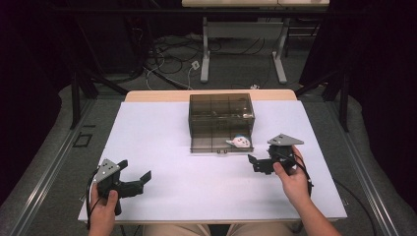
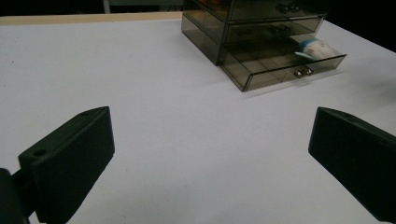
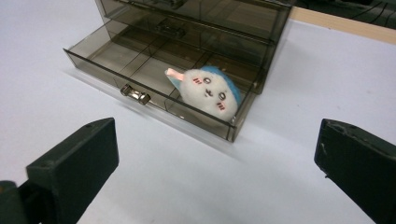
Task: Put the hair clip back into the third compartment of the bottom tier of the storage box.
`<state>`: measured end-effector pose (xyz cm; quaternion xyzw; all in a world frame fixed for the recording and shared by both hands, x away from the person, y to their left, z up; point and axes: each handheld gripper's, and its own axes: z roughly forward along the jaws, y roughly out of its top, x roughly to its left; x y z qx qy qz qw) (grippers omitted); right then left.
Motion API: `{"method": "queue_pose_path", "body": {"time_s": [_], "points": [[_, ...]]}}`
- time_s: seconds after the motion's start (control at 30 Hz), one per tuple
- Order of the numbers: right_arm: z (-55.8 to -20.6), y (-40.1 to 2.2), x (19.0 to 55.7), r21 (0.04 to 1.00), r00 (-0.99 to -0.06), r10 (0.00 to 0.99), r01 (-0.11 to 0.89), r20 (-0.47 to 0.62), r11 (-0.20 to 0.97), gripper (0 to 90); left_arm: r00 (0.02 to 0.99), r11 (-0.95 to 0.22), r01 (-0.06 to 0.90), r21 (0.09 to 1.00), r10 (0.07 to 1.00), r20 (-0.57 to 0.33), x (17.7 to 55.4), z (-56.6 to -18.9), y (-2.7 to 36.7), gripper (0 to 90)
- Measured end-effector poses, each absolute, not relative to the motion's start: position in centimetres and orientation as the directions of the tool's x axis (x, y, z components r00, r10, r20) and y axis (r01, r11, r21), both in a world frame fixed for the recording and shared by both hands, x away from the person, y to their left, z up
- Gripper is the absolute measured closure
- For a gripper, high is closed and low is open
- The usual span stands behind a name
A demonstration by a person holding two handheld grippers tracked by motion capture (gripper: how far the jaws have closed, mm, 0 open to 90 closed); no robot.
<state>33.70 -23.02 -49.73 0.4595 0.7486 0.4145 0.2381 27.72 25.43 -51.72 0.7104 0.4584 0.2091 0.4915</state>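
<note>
Scene: a person sits at a white table, a two-jaw gripper in each hand, facing a smoky translucent drawer cabinet.
Drawer: the bottom drawer stands pulled out toward the person, its small metal knob facing front, which leaves its compartments open from above.
Toy: a small white-and-blue plush toy lies in the drawer's compartment at the person's right, leaning against the front wall and poking above the rim, so it looks easy to reach.
Right gripper: the right gripper hovers just in front of the open drawer with its jaws spread wide and nothing between them, aimed at the toy, likely lined up either to lift it out or to push the drawer shut.
Left gripper: the left gripper waits near the table's front edge, well apart from the cabinet, jaws likewise wide apart and empty, apparently kept clear of the right hand's work.
</note>
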Motion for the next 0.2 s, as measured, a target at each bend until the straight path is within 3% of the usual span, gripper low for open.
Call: {"method": "queue_pose_path", "body": {"time_s": [0.2], "points": [[-49.8,-25.0,31.7,0.870,-0.431,0.899,0.470,0.078,0.150,0.0,0.496,-0.098,0.441,0.892,0.855,-0.151,27.8,-51.7,25.3,0.6]]}}
